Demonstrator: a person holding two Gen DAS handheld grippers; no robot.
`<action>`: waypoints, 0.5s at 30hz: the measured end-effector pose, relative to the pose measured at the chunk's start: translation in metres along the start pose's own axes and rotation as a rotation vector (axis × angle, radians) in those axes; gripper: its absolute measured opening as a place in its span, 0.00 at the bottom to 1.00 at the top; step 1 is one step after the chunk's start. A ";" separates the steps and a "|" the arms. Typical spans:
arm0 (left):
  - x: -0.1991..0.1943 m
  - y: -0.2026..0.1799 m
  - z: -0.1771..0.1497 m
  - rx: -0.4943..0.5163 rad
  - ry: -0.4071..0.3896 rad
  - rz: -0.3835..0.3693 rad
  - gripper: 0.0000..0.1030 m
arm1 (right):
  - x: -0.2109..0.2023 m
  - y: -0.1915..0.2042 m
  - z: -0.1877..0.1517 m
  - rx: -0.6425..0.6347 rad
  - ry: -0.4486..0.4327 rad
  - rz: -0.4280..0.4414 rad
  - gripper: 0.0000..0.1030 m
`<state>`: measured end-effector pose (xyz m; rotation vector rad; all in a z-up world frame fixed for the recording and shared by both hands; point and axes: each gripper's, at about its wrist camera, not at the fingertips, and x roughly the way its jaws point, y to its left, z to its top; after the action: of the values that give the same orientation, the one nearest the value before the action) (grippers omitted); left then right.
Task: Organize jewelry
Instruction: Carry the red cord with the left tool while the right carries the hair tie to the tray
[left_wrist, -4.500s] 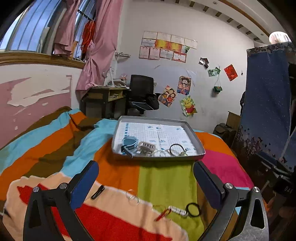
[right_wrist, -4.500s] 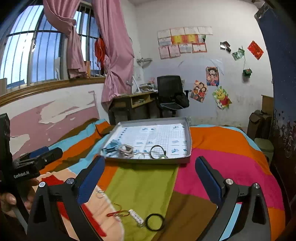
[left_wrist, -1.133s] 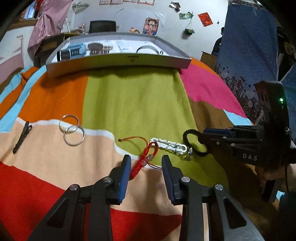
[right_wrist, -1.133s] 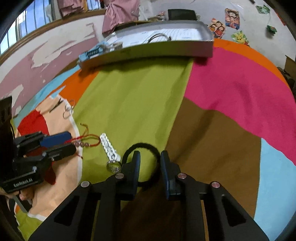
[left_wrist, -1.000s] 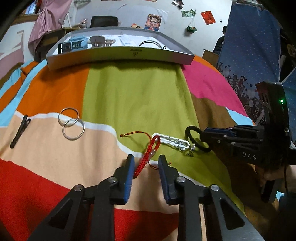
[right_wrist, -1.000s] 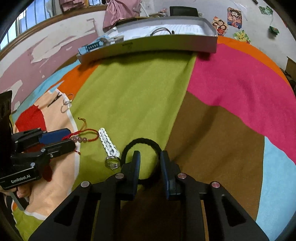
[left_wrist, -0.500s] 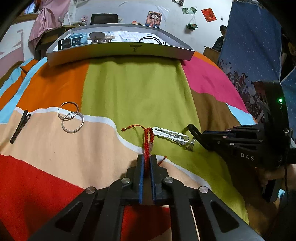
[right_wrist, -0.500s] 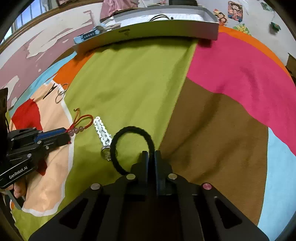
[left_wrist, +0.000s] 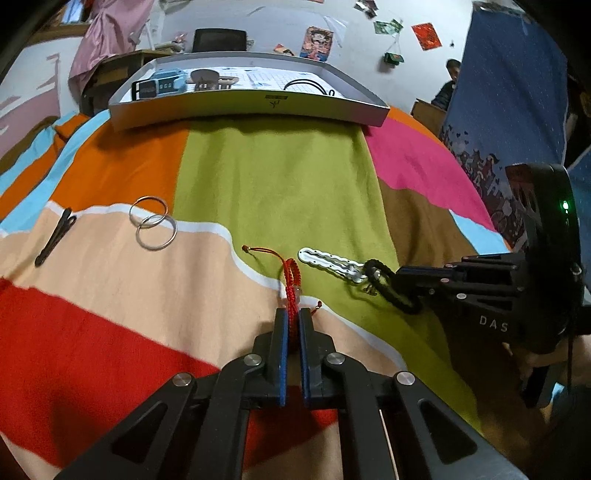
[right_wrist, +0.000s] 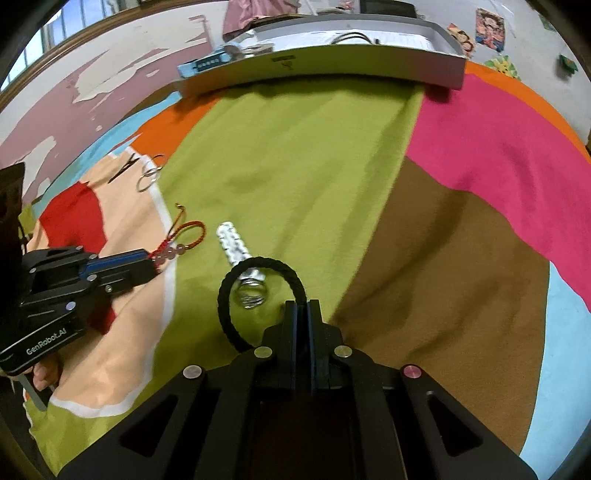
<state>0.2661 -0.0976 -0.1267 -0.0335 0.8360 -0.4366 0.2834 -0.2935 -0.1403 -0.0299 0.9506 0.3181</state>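
My left gripper (left_wrist: 291, 319) pinches the red cord bracelet (left_wrist: 291, 275) on the bed; my right gripper (right_wrist: 302, 308) clamps the black hair tie (right_wrist: 258, 264). Next, I judge, lift both to the tray (left_wrist: 240, 103).

Bed blanket (left_wrist: 273, 184): tray (left_wrist: 251, 107), 2 rings (left_wrist: 153, 227), clip (left_wrist: 55, 236).

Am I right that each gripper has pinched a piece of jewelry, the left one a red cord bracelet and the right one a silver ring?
Not quite. The left gripper is indeed shut on the red cord bracelet, but the right gripper is shut on the black braided band, not a silver ring. The right wrist view shows it: the silver ring lies on the blanket inside the band's loop.
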 end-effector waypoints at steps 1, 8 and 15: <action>-0.001 0.000 0.000 -0.006 0.000 0.001 0.06 | -0.002 0.001 0.000 -0.004 -0.003 0.005 0.05; -0.018 -0.005 -0.003 -0.017 -0.019 0.036 0.06 | -0.017 -0.004 -0.002 -0.012 -0.036 0.017 0.05; -0.030 -0.013 -0.006 -0.009 -0.026 0.044 0.05 | -0.033 -0.006 -0.003 -0.003 -0.067 0.025 0.05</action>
<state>0.2396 -0.0972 -0.1064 -0.0294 0.8116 -0.3903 0.2645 -0.3083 -0.1164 -0.0099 0.8844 0.3420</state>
